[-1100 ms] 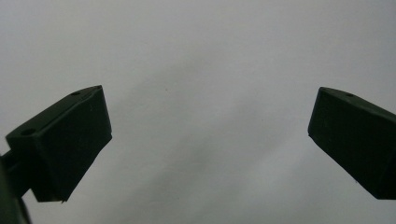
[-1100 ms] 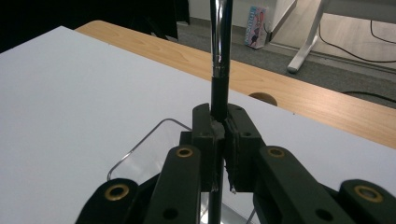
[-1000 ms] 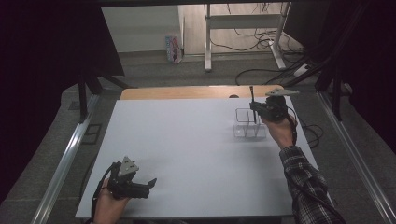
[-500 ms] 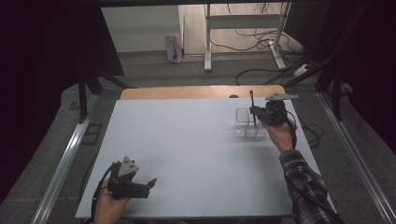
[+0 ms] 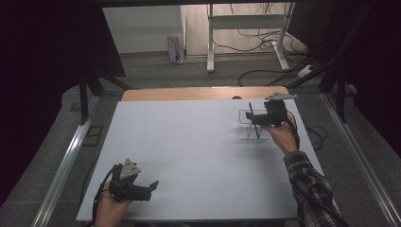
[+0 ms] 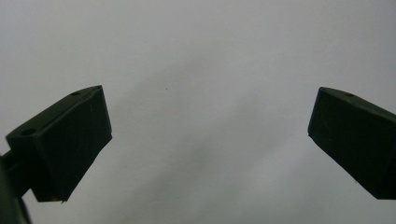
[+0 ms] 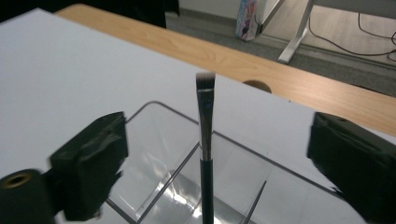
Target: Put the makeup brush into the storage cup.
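Note:
A thin black makeup brush [image 7: 205, 121] with a pale bristle tip stands upright in a clear plastic divided organizer [image 7: 159, 140] at the table's far right. My right gripper [image 7: 217, 130] has just been opening. Its jaws stand wide on either side of the brush and do not touch it. From above, that right gripper [image 5: 259, 122] reaches leftward at the brush [image 5: 251, 111] over the organizer [image 5: 243, 130]. My left gripper [image 5: 151, 186] rests near the front left edge. In its own view the left gripper [image 6: 210, 116] is open over bare white surface, nothing between the jaws.
The white tabletop [image 5: 189, 142] lies on a wooden desk whose far edge [image 5: 189, 93] has a round cable hole. Metal rails run along both sides. Beyond the table are a desk frame, floor cables and a small carton [image 5: 175, 48].
My right gripper's jaws have parted from the brush, which stays upright in the organizer. The left hand has not moved.

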Demonstrator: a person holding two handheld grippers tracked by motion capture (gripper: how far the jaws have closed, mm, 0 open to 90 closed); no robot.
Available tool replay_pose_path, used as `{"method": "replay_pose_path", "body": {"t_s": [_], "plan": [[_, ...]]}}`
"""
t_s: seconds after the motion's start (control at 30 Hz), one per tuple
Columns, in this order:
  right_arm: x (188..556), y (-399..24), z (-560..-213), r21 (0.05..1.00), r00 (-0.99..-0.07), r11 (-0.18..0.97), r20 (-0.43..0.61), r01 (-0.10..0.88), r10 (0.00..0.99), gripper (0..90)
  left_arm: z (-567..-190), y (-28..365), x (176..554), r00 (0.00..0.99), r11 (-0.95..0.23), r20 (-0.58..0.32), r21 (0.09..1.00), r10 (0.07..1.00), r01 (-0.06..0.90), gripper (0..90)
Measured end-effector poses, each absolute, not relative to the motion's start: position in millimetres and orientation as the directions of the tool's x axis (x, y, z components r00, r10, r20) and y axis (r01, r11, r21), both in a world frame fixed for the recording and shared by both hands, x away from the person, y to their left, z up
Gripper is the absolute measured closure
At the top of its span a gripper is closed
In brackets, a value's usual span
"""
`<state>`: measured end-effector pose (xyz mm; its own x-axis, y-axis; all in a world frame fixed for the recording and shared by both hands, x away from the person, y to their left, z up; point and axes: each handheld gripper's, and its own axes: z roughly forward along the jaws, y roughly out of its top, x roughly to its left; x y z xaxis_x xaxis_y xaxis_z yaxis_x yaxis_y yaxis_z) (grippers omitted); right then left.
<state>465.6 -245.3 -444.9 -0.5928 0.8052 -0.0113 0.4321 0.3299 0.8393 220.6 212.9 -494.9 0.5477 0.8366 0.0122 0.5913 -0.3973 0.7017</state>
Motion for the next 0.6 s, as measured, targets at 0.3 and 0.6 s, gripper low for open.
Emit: {"method": "replay_pose_path", "body": {"t_s": [0.3, 0.6], "plan": [[465.1, -244.6, -445.3, 0.830, -0.594, 0.330, 0.003, 0.451, 0.804, 0.0, -494.7, 214.8, 220.9, 0.553, -0.382, -0.012, 0.710, 0.833, 0.591, 0.1], [463.6, -244.4, -446.1, 0.823, -0.597, 0.333, 0.009, 0.459, 0.802, 0.0, -495.7, 216.3, 221.7, 0.563, -0.372, -0.032, 0.718, 0.826, 0.588, 0.0]]}}
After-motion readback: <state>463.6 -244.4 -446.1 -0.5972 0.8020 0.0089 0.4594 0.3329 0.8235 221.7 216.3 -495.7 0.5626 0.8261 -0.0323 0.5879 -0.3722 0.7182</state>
